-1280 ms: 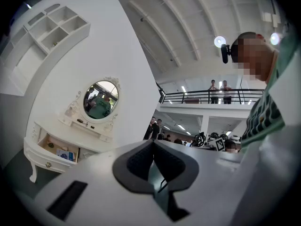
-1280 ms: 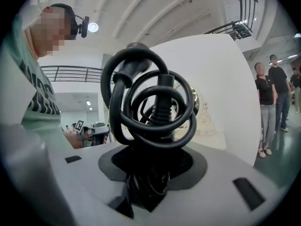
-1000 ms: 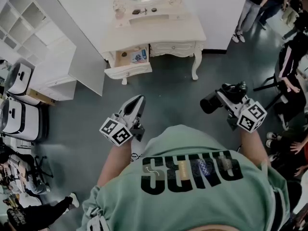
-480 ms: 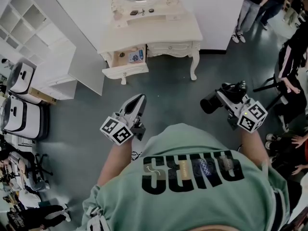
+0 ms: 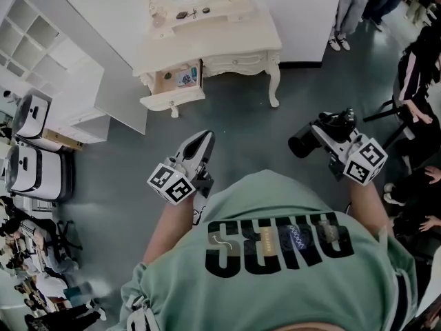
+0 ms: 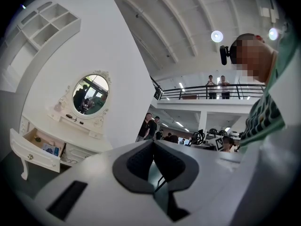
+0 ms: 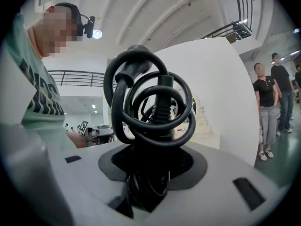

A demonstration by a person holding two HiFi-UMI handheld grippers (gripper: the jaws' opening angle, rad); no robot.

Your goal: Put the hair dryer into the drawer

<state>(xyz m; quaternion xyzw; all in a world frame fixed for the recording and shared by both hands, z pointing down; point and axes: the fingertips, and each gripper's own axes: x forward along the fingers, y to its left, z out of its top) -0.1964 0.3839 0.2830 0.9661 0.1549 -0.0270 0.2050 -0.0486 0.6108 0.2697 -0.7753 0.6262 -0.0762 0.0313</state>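
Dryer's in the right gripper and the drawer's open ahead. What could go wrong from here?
1. The coiled cord bulges loose above the right gripper, which holds the hair dryer. A loop could snag on the drawer front or hang outside.
2. The open drawer already holds a small box, so the dryer may not settle in cleanly.

Pale grey left gripper [image 6: 153, 144] fills the lower frame, its dark textured pads [image 6: 137, 161] closed together at the tips with nothing between them. Beyond, at left, a white carved dressing table [image 6: 77, 128] under an oval mirror [image 6: 91, 94]; its white drawer [image 6: 29, 153] stands pulled open, small items inside. Two people [image 6: 216, 84] stand on a railed balcony
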